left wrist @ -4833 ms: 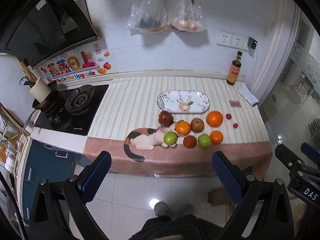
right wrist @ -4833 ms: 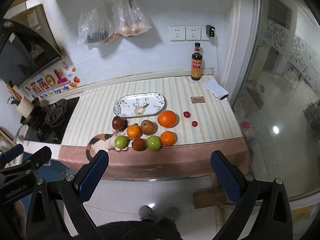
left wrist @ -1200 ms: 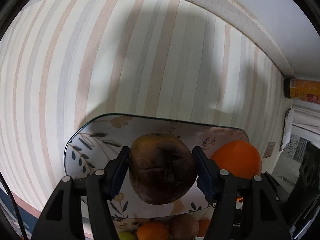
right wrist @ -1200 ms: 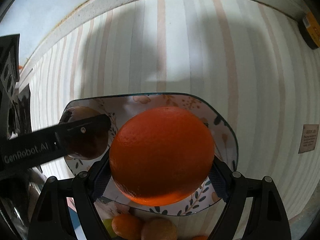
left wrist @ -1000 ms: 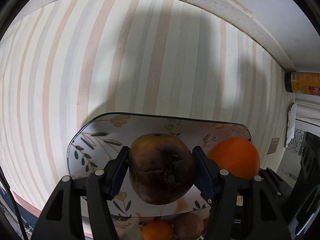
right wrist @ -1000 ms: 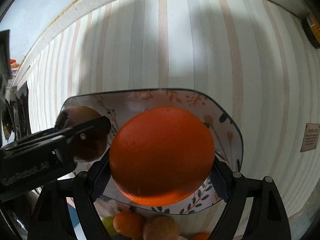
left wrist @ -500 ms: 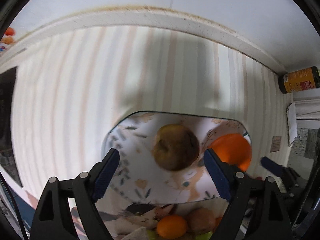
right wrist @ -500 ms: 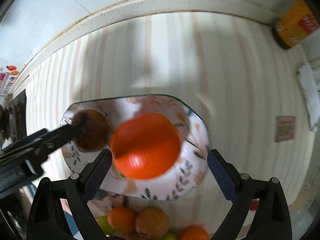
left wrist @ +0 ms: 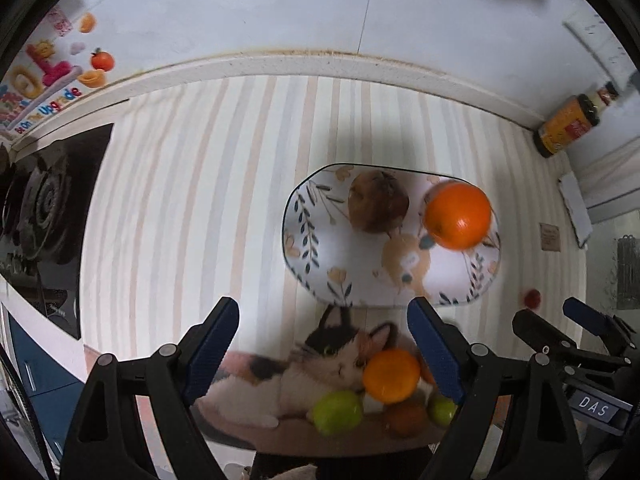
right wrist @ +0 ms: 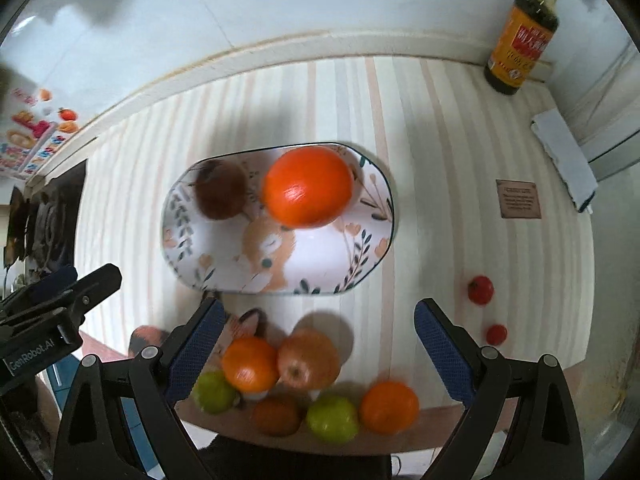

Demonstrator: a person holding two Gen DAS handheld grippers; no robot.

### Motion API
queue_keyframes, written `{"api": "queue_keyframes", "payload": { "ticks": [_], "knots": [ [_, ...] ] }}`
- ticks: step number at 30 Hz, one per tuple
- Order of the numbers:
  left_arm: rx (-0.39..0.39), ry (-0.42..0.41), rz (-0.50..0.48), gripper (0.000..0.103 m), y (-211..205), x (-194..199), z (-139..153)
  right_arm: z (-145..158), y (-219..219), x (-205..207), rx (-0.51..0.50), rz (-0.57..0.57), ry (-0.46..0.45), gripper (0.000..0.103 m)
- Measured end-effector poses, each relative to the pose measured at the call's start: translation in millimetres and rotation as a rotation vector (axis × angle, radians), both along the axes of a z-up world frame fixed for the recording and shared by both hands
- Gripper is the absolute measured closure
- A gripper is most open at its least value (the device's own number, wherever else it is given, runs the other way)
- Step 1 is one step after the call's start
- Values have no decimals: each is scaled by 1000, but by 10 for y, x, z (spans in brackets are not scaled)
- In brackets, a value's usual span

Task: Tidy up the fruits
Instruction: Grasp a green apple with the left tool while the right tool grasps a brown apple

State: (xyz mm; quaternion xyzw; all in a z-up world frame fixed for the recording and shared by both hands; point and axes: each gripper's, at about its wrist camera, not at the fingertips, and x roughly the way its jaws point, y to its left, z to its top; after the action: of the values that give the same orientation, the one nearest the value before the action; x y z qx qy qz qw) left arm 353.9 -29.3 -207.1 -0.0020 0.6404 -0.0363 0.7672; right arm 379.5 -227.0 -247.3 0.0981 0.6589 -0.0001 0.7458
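A floral oval plate (left wrist: 316, 272) (right wrist: 320, 272) lies on the striped counter. On it rest a dark brown fruit (left wrist: 378, 202) (right wrist: 220, 190) and a big orange (left wrist: 458, 216) (right wrist: 308, 186). My left gripper (left wrist: 322, 312) hangs open and empty above the plate's near edge. My right gripper (right wrist: 318, 312) is likewise open and empty, above the front group of fruit: a small orange (right wrist: 250, 362), an apple (right wrist: 308, 358), a green fruit (right wrist: 214, 392), a brown fruit (right wrist: 276, 414), another green one (right wrist: 332, 418) and an orange (right wrist: 388, 402).
Two cherry tomatoes (right wrist: 480, 290) lie right of the plate. A sauce bottle (right wrist: 520, 36) stands at the back right by the wall, with a folded cloth (right wrist: 564, 156) and a small card (right wrist: 518, 200) nearby. A gas stove (left wrist: 44, 208) is at the left.
Both grippers opened and let go: the brown fruit and the big orange now rest on the plate. Both hands then rose and drew back toward the counter's front.
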Motion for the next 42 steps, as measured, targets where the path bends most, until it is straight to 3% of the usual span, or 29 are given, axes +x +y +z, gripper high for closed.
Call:
{"api": "queue_keyframes", "payload": {
  "ticks": [14,26,27,29,35,42],
  "knots": [
    [-25,-168,-46,17,155,-892,763,853,379,-971,-35,1,-183,5],
    [-51,-220,-97,17,205,-1230,950,1236,475,-1434,-16,-62,-256,5],
    [-40,-228,-100,10,196,-1235,940,1231,464,-1450,-12,-68,-255,5],
    [-24,-216,-100,2,181,-1214,868,1169,410,-1455,11,-84,-240,5],
    [-8,-161,-95,2,123,-1105,481,622,223,-1333,114,-95,-109,5],
    [75,19,-120,2,-45,-1015,-437,-344,5,-1142,260,-134,60,7]
  ]
}}
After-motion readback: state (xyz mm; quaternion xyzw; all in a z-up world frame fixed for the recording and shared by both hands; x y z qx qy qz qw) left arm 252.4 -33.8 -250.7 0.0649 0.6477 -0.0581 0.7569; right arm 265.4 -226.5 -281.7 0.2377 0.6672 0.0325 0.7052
